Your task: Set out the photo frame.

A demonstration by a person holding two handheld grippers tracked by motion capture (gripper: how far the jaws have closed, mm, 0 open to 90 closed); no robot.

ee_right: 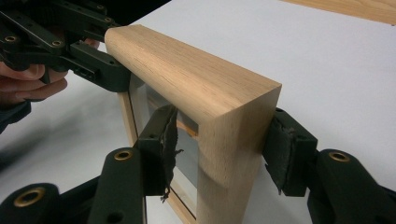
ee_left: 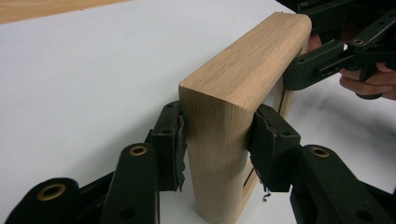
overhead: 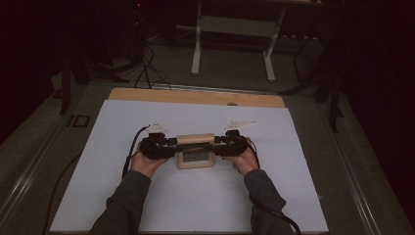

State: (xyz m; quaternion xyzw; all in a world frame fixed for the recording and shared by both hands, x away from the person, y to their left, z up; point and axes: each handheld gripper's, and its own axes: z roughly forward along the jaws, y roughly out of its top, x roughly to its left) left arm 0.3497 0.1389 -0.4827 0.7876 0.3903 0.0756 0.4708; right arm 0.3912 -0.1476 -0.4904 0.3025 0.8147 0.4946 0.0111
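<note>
A thick pale wooden frame (overhead: 195,139) with a glass pane stands upright near the middle of the white sheet. My left gripper (overhead: 172,143) is at its left end. In the left gripper view both torn pads press on the frame's near upright (ee_left: 219,154), one on each face. My right gripper (overhead: 218,142) is at the opposite end. Its pads bracket the frame's other upright (ee_right: 238,154), one flat on the back face and the other at the glass side. A finger of the right gripper (ee_left: 310,70) touches the far end of the frame. A finger of the left gripper (ee_right: 100,70) meets the far corner.
The white sheet (overhead: 195,200) covers a wooden tabletop whose bare strip (overhead: 195,97) runs along the far edge. Beyond it are white table legs (overhead: 196,49) and floor cables (overhead: 147,71). Both forearms come in from the bottom, each trailing a cable.
</note>
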